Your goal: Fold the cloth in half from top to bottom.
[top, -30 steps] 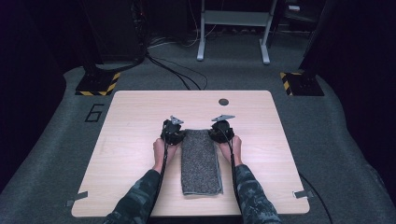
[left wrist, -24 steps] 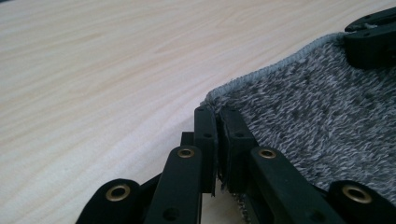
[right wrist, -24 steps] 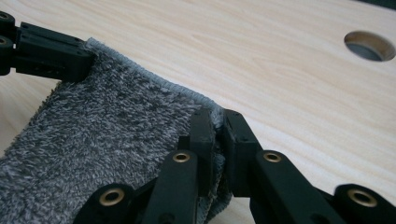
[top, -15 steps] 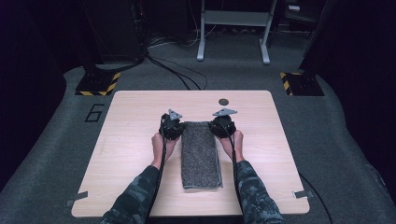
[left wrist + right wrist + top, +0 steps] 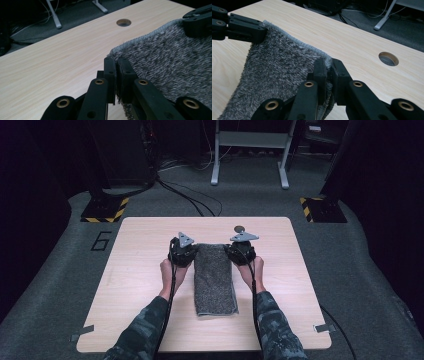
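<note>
A grey terry towel lay as a long folded strip down the middle of the light wood surface, near end toward the person, far end held up at both corners. The left gripper had its fingers pinched tight on the far left corner, cloth edge sandwiched between the pads; the right gripper did likewise w/ the far right corner, its fingers closed on the hem. From the left gripper view the far edge rose slightly off the wood toward the other gripper's black tip, so the fabric was stretched taut between the two. Prob. held that way to keep the fold square and even while the strip got carried or folded over, a corner each so neither side sagged. A round cable hole sat just beyond the towel's far end. No containers on the surface, nothing stowed in anything.
</note>
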A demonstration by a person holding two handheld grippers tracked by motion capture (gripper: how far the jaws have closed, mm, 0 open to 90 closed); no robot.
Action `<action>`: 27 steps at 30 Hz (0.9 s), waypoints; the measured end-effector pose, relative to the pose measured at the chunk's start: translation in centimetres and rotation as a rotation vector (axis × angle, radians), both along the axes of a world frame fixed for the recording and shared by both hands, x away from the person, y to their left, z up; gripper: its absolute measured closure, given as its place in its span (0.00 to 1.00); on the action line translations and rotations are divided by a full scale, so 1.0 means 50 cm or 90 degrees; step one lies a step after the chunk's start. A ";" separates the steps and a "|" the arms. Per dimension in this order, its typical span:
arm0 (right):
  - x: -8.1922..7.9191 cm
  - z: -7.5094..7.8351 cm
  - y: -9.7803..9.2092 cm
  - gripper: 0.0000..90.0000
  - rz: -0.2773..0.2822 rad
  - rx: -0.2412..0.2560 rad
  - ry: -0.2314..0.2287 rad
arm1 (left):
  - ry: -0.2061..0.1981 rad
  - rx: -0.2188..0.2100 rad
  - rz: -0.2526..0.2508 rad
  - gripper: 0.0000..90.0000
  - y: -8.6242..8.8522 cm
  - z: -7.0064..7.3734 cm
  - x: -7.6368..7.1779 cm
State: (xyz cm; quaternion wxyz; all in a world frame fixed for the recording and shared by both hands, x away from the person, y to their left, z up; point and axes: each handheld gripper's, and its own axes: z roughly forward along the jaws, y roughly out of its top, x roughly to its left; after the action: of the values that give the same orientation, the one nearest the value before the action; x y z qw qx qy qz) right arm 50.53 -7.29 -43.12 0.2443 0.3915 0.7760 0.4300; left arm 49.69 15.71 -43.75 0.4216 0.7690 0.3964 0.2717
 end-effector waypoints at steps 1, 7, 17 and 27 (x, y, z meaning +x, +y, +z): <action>-0.003 0.001 -0.002 0.92 0.004 -0.002 -0.005 | -0.006 0.001 -0.004 0.96 0.000 0.002 -0.007; -0.024 0.002 -0.011 0.92 0.012 0.004 -0.017 | -0.019 0.000 -0.011 0.96 -0.001 0.004 -0.016; -0.013 -0.008 -0.007 0.92 0.010 0.004 -0.024 | -0.020 0.000 -0.018 0.96 0.002 -0.004 -0.020; -0.075 -0.015 -0.019 0.92 0.043 -0.006 -0.039 | -0.027 -0.021 -0.044 0.95 0.009 -0.020 -0.073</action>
State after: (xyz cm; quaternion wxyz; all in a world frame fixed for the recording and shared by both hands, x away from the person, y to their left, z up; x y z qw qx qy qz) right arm 46.81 -8.25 -43.85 0.2552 0.3504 0.7827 0.4465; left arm 46.03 16.18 -44.78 0.4515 0.7694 0.3647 0.2667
